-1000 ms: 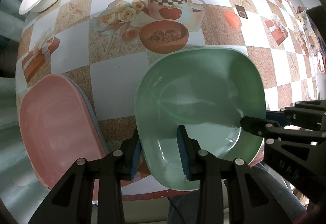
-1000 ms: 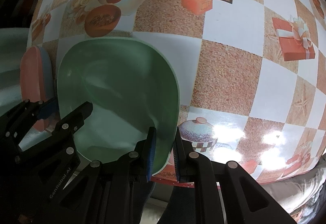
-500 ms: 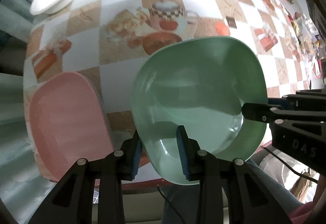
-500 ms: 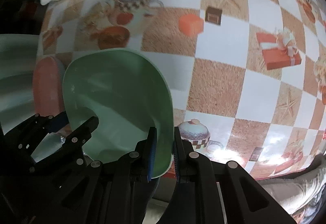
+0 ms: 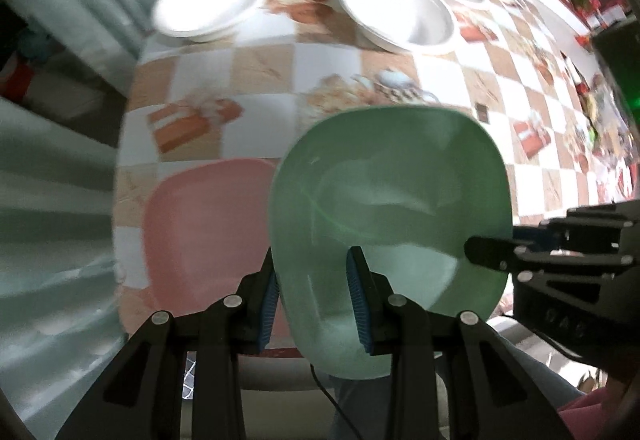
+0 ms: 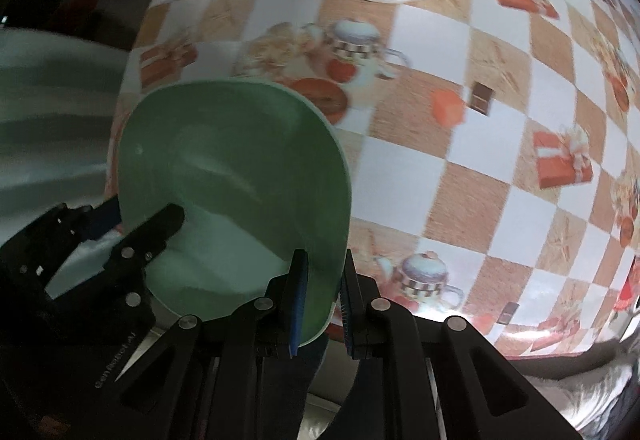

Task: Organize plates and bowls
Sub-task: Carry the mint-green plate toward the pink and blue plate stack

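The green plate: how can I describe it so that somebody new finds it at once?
Look at the near edge of the checkered table. The green plate is held there above it, one rim in the left gripper, the opposite rim in the right gripper. The pink plate beside it lies flat, and the white bowls stand farther back.

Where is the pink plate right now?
In the left wrist view, the pink plate lies on the checkered table near its front edge, just left of the green plate held up by both hand-held grippers.
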